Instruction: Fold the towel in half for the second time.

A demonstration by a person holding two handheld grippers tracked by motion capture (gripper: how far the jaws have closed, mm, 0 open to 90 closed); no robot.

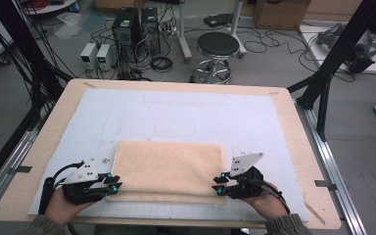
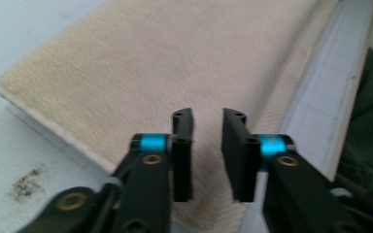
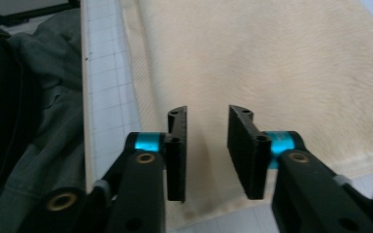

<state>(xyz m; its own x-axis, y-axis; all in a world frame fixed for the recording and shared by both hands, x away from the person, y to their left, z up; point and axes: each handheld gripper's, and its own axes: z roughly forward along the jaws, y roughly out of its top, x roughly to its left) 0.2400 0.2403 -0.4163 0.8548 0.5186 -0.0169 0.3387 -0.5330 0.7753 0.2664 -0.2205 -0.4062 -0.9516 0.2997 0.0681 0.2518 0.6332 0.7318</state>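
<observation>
Your left gripper (image 1: 113, 185) and right gripper (image 1: 219, 184) both stand parted, gripping nothing. The folded cream towel (image 1: 169, 170) lies between them, its near corners beneath each pair of jaws. No legible writing.

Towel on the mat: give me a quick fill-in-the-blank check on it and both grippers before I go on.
1. The folded towel is ____ in colour.
2. The jaws of the left gripper and the right gripper both stand ____, with a gap between them.
3. The towel lies on a pale mat that covers the ____ tabletop.
4. On the floor beyond the table stands a round black ____.

Missing words: cream; open; wooden; stool
</observation>
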